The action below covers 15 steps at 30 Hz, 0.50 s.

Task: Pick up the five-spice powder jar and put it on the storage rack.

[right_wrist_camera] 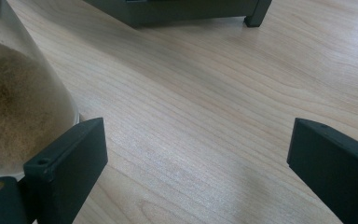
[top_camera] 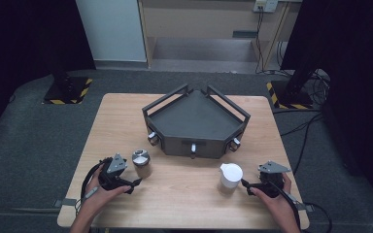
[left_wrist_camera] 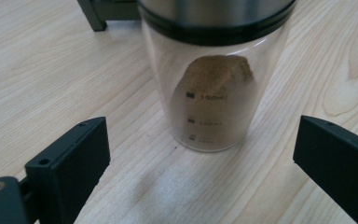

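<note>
The left gripper (top_camera: pixel 137 183) lies low over the table (top_camera: pixel 184 204) near its front left corner, jaws spread wide and holding nothing; in the left gripper view the two black jaws stand either side of bare wood, with the jar (left_wrist_camera: pixel 214 74) just ahead of them and centred between them, not touched. That jar is clear, upright, has a steel lid with a black band, and holds a heap of brown powder beside printed measure marks; in the high view it stands just beside the left gripper's tips, toward the table's middle from them, in front of the tray's left corner. The right gripper (top_camera: pixel 245 183) rests near the front right corner, jaws likewise released and empty. Its tips sit close to the foot of the white-lidded cup (top_camera: pixel 230 176), which stands upright just left of them; in the right gripper view a clear wall with sandy brown powder (right_wrist_camera: pixel 14 102) behind it shows at the left jaw, probably this same cup, and whether the jaw touches it I cannot tell. Farther back, a dark grey tray (top_camera: pixel 194 121) with railed sides and small knobs along its front fills the middle of the table toward the rear edge.
</note>
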Tool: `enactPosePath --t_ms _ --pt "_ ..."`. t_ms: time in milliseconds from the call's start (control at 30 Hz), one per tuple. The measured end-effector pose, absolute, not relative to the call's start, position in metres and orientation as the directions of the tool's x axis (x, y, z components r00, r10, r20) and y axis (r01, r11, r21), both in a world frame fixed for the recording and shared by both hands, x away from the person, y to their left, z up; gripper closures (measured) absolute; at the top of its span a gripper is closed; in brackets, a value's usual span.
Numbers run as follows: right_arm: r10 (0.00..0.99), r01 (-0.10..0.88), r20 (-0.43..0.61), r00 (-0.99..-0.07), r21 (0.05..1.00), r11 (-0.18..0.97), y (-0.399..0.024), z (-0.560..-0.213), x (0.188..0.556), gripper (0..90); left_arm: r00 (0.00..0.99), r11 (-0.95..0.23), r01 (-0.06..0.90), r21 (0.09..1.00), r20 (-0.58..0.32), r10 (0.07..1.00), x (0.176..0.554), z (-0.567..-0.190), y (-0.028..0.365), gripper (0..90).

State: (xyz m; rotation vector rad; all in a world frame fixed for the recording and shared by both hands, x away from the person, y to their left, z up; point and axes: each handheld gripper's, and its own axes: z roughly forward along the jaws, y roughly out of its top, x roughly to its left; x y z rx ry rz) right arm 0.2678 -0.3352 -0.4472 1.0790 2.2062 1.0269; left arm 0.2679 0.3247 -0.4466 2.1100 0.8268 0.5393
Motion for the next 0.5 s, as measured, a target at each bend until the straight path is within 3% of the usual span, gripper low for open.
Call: enactPosePath --t_ms 500 --pt "0.811 0.453 -0.097 -0.578 0.787 0.417 -0.3336 -0.4468 0.2668 5.5 0.724 -0.484 0.321 0.814 0.119 0.68 0.2702 -0.4478 0.3229 2.4"
